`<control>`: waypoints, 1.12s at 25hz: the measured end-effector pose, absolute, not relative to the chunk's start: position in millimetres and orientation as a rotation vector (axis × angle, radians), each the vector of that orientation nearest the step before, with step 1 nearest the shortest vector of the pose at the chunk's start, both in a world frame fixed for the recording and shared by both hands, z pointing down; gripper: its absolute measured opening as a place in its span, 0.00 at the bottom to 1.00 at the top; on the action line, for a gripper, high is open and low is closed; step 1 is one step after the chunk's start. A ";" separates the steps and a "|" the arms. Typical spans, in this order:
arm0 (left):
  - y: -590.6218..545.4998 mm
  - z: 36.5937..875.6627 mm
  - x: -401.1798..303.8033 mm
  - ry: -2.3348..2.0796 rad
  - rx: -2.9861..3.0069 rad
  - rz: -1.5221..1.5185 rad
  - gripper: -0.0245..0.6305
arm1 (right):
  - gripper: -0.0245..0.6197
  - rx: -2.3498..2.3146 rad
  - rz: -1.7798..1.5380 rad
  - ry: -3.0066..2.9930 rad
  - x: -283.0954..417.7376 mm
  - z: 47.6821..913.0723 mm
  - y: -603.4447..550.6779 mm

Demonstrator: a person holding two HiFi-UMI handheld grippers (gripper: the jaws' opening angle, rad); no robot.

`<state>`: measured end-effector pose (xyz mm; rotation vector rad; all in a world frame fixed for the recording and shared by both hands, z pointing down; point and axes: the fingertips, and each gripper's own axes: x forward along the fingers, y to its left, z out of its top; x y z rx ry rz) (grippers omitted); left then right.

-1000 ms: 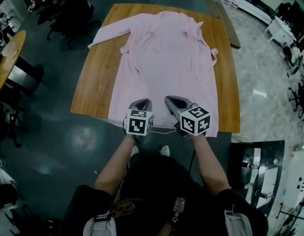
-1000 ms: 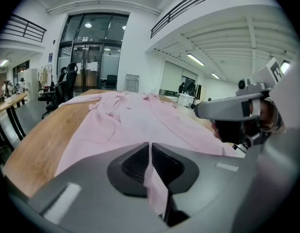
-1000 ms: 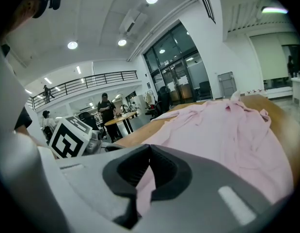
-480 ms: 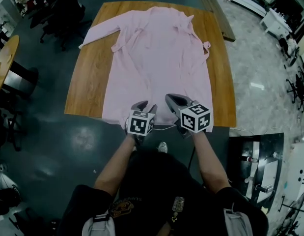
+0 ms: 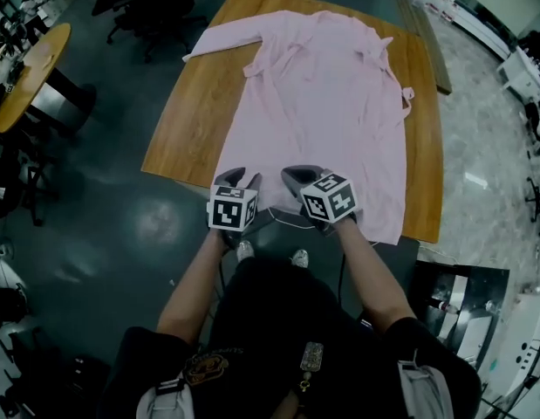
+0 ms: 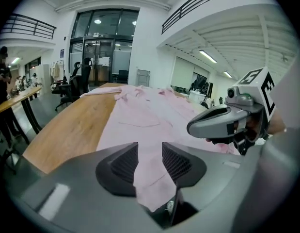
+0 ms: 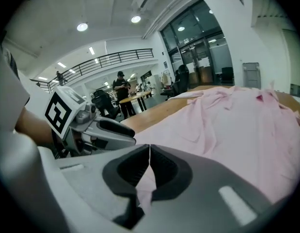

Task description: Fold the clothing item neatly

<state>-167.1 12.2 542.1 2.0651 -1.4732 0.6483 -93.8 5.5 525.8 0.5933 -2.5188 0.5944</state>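
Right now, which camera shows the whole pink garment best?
The head view: the pink garment lies spread across the table. The left gripper view shows it foreshortened, hem between the left gripper's just-opened jaws; the right gripper view, a fold pinched by the right gripper.

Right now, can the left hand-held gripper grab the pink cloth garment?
Probably yes: the left hand-held gripper has just opened its jaws, and the pink cloth garment lies between them, unblocked.

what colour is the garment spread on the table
Plain pale pink, no pattern. The garment shows best in the head view, spread over the wooden table.
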 end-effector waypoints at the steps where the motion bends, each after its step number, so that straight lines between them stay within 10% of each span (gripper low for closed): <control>1: 15.8 544.5 -178.1 -1.481 2.047 0.654 0.29 | 0.07 0.546 0.582 -2.514 -108.4 529.2 10.5; 14: 41.0 571.2 -246.3 -1.388 2.019 0.708 0.08 | 0.24 0.453 0.438 -2.225 -184.9 600.8 31.7; 17: 41.6 577.7 -243.7 -1.344 2.047 0.709 0.08 | 0.05 0.493 0.459 -2.199 -178.7 603.4 35.9; 24: 47.3 586.9 -230.5 -1.320 2.055 0.745 0.08 | 0.04 0.568 0.524 -2.241 -133.7 583.8 69.0; 28: 49.1 593.6 -197.4 -1.250 2.043 0.719 0.30 | 0.04 0.624 0.567 -2.257 -99.2 578.4 87.6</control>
